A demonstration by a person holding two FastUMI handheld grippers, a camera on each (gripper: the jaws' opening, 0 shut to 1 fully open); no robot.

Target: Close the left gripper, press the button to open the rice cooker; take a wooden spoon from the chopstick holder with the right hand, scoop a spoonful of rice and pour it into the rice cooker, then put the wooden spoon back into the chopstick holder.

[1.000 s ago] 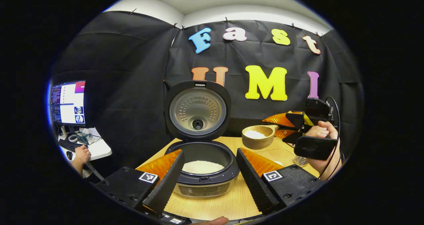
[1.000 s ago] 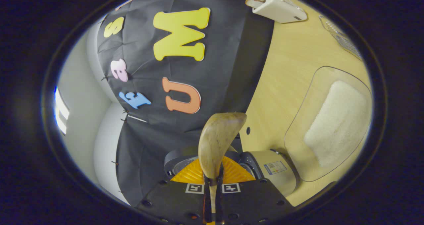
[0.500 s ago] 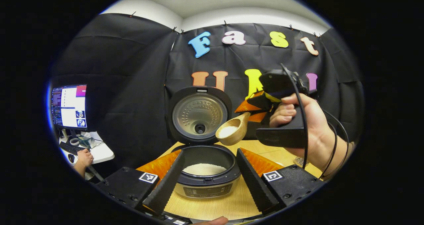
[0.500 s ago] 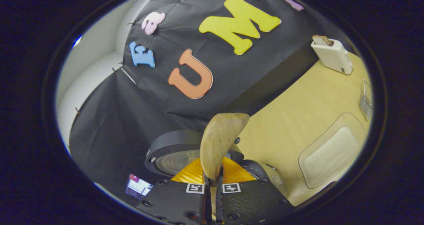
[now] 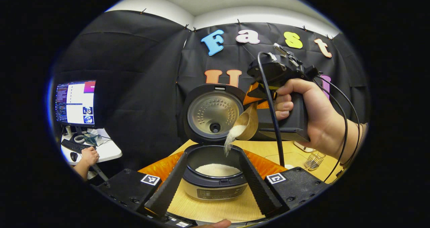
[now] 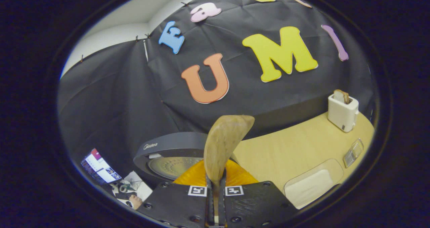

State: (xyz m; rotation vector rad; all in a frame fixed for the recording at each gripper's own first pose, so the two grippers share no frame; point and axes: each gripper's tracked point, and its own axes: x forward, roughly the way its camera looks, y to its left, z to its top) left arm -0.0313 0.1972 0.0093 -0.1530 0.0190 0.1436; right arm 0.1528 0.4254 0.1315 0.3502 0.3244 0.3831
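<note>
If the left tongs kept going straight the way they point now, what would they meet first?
Most likely the rice cooker: it sits right between the open left tongs, its front just ahead of their tips. The fingers could straddle the pot, though depth is unclear.

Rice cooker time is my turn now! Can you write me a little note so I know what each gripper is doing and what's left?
Right gripper: shut on the wooden spoon, tipped over the rice cooker; rice is falling into the pot.
Left gripper: open, holding nothing, fingers either side of the cooker.
Done: lid up, spoonful scooped.
Left: finish pouring, then put the spoon back in the chopstick holder on the table, to the right of the cooker.
</note>
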